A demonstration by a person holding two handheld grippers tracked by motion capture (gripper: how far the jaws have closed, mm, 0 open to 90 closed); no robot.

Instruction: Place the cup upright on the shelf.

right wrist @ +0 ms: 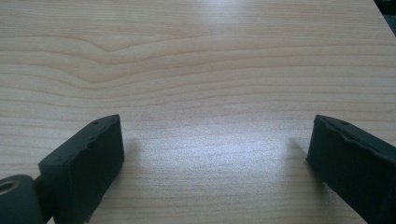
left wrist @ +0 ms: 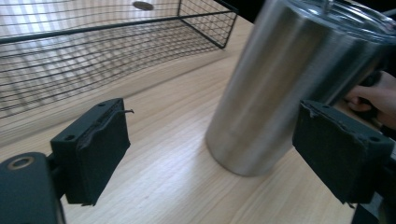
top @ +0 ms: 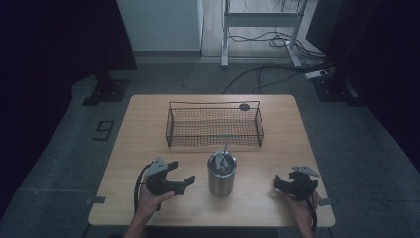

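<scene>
Light wooden table seen from above, bearing two containers. At the far middle stands a rectangular black wire-mesh basket with low sides; through its mesh the bare table shows, and a small dark round disc sits at its far right rim. Whether the disc hangs on the wire or lies inside cannot be told. In the left gripper view the same basket lies beyond the jaws, the disc at its far edge.

Nearer the person, just in front of the basket and apart from it, stands an upright cylindrical brushed-steel tumbler with a clear lid; a thin straw-like stem rises from the lid. What the tumbler holds is hidden by its wall and lid. In the left gripper view the tumbler rises between and beyond the two black pads, touched by neither.

The left gripper, held in the person's left hand, points toward the tumbler from just beside it; its jaws stand released, nothing pressed between them. The right gripper, held in the right hand, rests near the table's right front edge, well apart from the tumbler; in the right gripper view its jaws are spread wide over bare wood, grasping nothing.
</scene>
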